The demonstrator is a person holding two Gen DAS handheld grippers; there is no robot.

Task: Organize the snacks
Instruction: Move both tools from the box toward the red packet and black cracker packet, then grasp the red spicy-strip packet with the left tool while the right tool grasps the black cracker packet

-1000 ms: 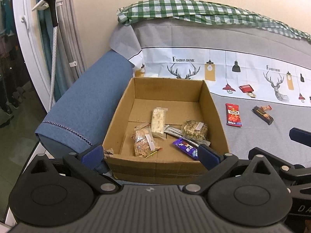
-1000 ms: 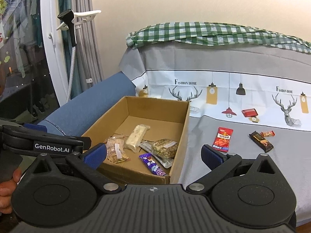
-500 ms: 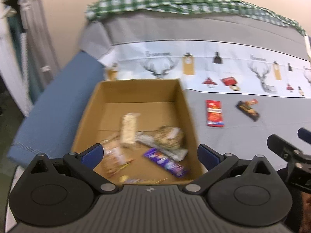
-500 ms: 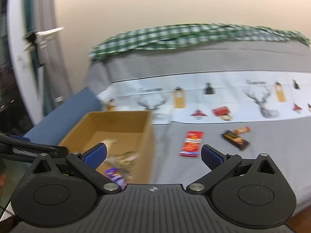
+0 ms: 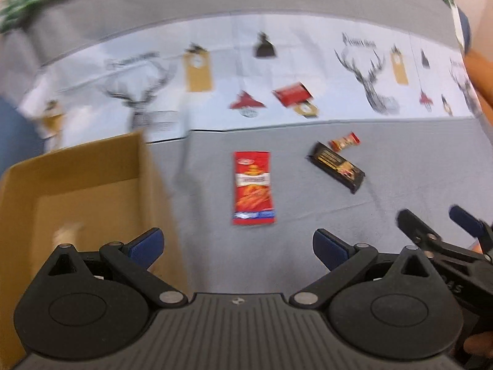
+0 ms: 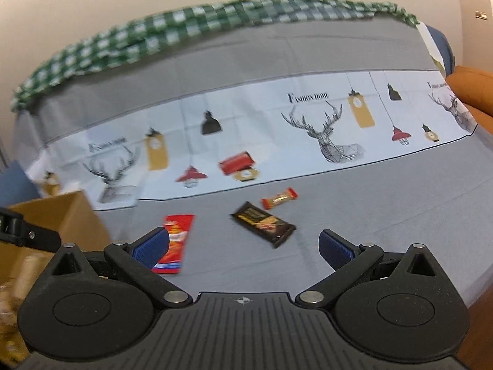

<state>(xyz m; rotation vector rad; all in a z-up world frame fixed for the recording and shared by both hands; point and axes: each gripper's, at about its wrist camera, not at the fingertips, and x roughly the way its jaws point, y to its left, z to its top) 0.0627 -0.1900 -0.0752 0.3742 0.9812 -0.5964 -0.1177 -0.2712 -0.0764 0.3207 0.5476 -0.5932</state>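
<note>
Lying flat on a gray cloth point(image 5: 385, 160) draped over a sofa seat, three wrapped snacks are seen: a glossy red rectangular packet point(image 5: 253, 187), a long black bar point(image 5: 336, 166) set at a slant, and a small orange-and-red candy point(image 5: 344, 141) just beyond the bar's far end. A white printed band with deer heads and hanging lamps point(image 6: 323, 135) runs across the cloth behind them, and a green checked cloth point(image 6: 185, 30) is bunched along the top of the backrest. An open cardboard box point(image 5: 83, 166) with plain brown walls stands at the left, blurred; its contents cannot be made out. The left gripper point(image 5: 237, 243) is held spread wide with nothing between its blue pads point(image 5: 146, 243), and the red packet lies just ahead of it, slightly right of its middle. The right gripper point(image 6: 243, 248) is likewise spread wide and empty; in its view the black bar point(image 6: 263, 223) lies ahead between the fingers, while the red packet point(image 6: 175, 243) is partly covered by the left pad. The right gripper's dark arms are seen at the right edge of the left view, near the bar.
</note>
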